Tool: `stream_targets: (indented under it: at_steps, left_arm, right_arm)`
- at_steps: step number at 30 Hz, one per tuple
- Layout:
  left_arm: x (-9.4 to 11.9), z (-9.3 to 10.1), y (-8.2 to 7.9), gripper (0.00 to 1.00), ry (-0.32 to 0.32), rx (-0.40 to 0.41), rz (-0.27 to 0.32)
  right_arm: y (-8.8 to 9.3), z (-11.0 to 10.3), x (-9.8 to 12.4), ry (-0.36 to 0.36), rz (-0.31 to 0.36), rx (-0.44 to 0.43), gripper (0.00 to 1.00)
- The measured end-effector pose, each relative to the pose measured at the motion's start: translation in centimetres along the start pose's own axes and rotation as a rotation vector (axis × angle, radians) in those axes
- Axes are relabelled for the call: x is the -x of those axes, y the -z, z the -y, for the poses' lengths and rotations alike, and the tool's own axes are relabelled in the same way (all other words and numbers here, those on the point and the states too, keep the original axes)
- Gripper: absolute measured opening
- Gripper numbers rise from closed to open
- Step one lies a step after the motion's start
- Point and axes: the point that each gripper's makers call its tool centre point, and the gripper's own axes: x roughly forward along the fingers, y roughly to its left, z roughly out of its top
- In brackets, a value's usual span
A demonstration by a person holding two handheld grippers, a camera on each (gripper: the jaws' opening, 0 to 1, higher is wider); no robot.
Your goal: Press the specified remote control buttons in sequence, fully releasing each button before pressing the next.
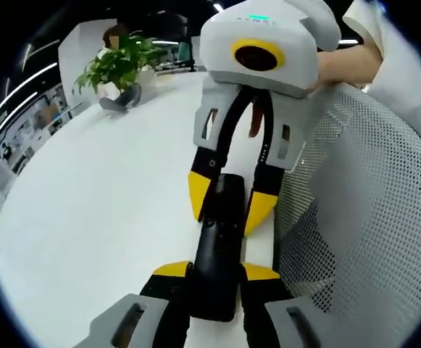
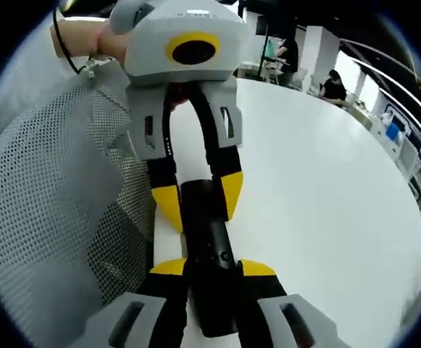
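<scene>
A black remote control lies lengthwise along the white table's edge, held at both ends. In the left gripper view, my left gripper rises from the bottom, its yellow-tipped jaws shut on the near end. My right gripper comes down from the top, clamped on the far end. In the right gripper view the same remote sits between my right gripper at the bottom and my left gripper above. The remote's buttons are too dark to make out.
A grey mesh chair back stands close beside the grippers. The white table stretches away. A potted plant stands at its far end. A person's hand holds the right gripper. People sit in the background.
</scene>
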Motion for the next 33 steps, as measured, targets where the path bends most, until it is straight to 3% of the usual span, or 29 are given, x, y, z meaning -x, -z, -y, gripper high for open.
stream_targets:
  at_steps: [3, 6, 9, 16, 18, 19, 22, 25, 27, 30, 31, 32, 33]
  left_arm:
    - [-0.1, 0.0, 0.0, 0.27, -0.007, 0.021, 0.005]
    - [0.0, -0.4, -0.2, 0.30, -0.038, 0.148, 0.023]
    - [0.6, -0.9, -0.4, 0.51, -0.082, 0.314, 0.054]
    - [4.3, -2.1, -2.4, 0.80, -0.218, 0.401, 0.243]
    - [6.2, -3.7, -3.3, 0.99, -0.327, 0.403, 0.336]
    - [7.5, -4.3, -3.9, 0.99, -0.376, 0.398, 0.401]
    - [10.5, -5.1, -4.2, 1.00, -0.483, 0.383, 0.459]
    - [13.3, -5.9, -4.6, 1.00, -0.589, 0.314, 0.527]
    - [15.1, -5.9, -5.2, 1.00, -0.629, 0.289, 0.601]
    - [18.1, -6.0, -6.7, 1.00, -0.681, 0.259, 0.794]
    - [19.3, -5.8, -7.2, 1.00, -0.693, 0.250, 0.884]
    - [20.3, -5.9, -7.3, 1.00, -0.720, 0.258, 0.943]
    - [20.6, -5.9, -7.2, 1.00, -0.728, 0.264, 0.954]
  right_arm:
    - [0.0, -0.2, 0.0, -0.004, -0.002, -0.009, 0.22]
    - [0.0, -0.1, 0.0, 0.001, -0.001, -0.019, 0.22]
    - [-0.1, 0.0, -0.1, 0.006, 0.010, -0.040, 0.22]
    - [-0.2, 0.2, -0.2, 0.015, 0.021, -0.055, 0.22]
    - [-0.2, 0.2, -0.2, 0.015, 0.028, -0.058, 0.22]
    - [-0.2, 0.2, -0.2, 0.016, 0.029, -0.058, 0.22]
    - [-0.2, 0.2, -0.2, 0.017, 0.032, -0.059, 0.22]
    - [-0.3, 0.2, -0.2, 0.019, 0.036, -0.062, 0.22]
    - [-0.3, 0.3, -0.2, 0.020, 0.038, -0.064, 0.22]
    - [-0.3, 0.3, -0.1, 0.020, 0.040, -0.065, 0.22]
    - [-0.3, 0.3, -0.1, 0.021, 0.040, -0.065, 0.22]
    - [-0.3, 0.3, -0.2, 0.021, 0.041, -0.066, 0.22]
    - [-0.3, 0.3, -0.1, 0.021, 0.042, -0.066, 0.22]
